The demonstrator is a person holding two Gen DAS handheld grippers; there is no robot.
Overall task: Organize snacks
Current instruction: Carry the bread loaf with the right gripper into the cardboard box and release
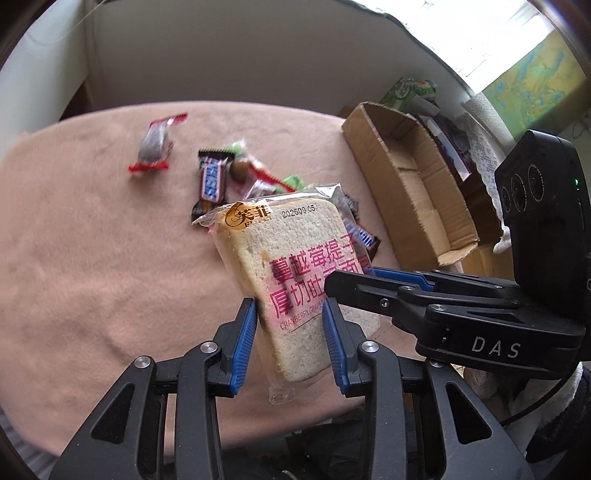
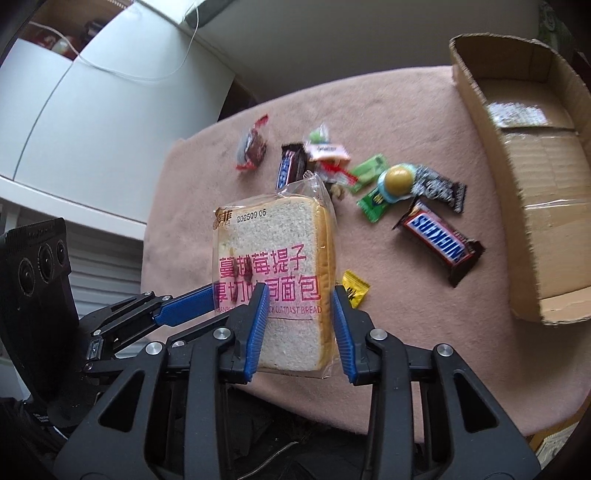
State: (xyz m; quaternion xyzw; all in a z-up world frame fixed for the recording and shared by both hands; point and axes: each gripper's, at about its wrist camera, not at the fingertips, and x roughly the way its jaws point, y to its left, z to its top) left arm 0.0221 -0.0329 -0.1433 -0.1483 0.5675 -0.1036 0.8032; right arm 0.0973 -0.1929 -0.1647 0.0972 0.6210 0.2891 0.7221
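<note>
Left hand-held gripper and right hand-held gripper are both clamped on the wrapped bread slice, held above the pink worktop, so the next move is probably carrying it right into the cardboard box.

Pink blanket on table, white cabinet behind, w/ window.

A home room, by the look of it. A pink fleece cloth covers the bench, white cabinets stand beside it. A lace cloth and a map sit near a bright window.
</note>
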